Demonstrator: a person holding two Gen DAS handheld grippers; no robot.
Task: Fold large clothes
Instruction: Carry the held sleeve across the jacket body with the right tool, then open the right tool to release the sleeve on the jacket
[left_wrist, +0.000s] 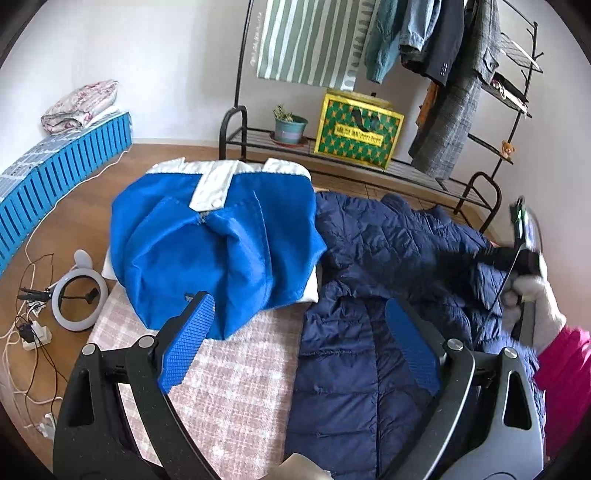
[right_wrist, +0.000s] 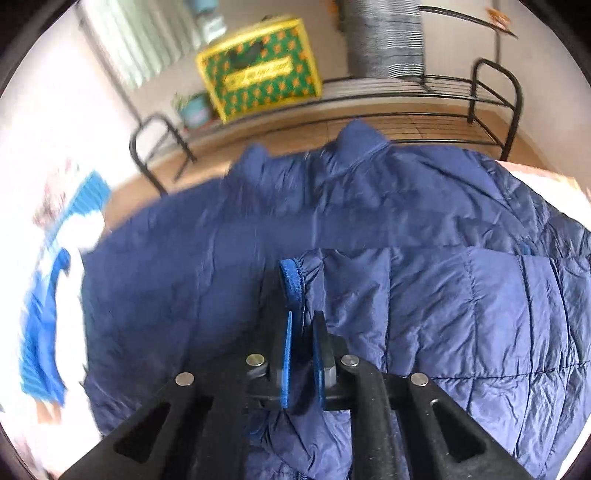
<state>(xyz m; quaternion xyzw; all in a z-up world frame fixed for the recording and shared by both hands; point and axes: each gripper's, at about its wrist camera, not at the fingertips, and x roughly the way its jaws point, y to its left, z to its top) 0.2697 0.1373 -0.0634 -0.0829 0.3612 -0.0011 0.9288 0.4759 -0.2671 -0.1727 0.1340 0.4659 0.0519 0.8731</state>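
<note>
Out on the right, the right claw (right_wrist: 303, 332) pinches the navy jacket's (right_wrist: 369, 206) cuff (right_wrist: 291, 280), sleeve running rightward, while the left claw (left_wrist: 295, 343) hovers wide open.

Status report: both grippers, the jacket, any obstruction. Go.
Left gripper open, empty, over the bed. Right gripper shut on navy puffer jacket sleeve cuff. Folded blue garment lies beside jacket, touching its edge.

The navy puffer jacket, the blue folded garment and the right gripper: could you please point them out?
navy puffer jacket (left_wrist: 354, 373), left wrist view, lower quilted panel.
blue folded garment (left_wrist: 207, 251), left wrist view, middle.
right gripper (right_wrist: 303, 332), right wrist view, between fingertips.
</note>
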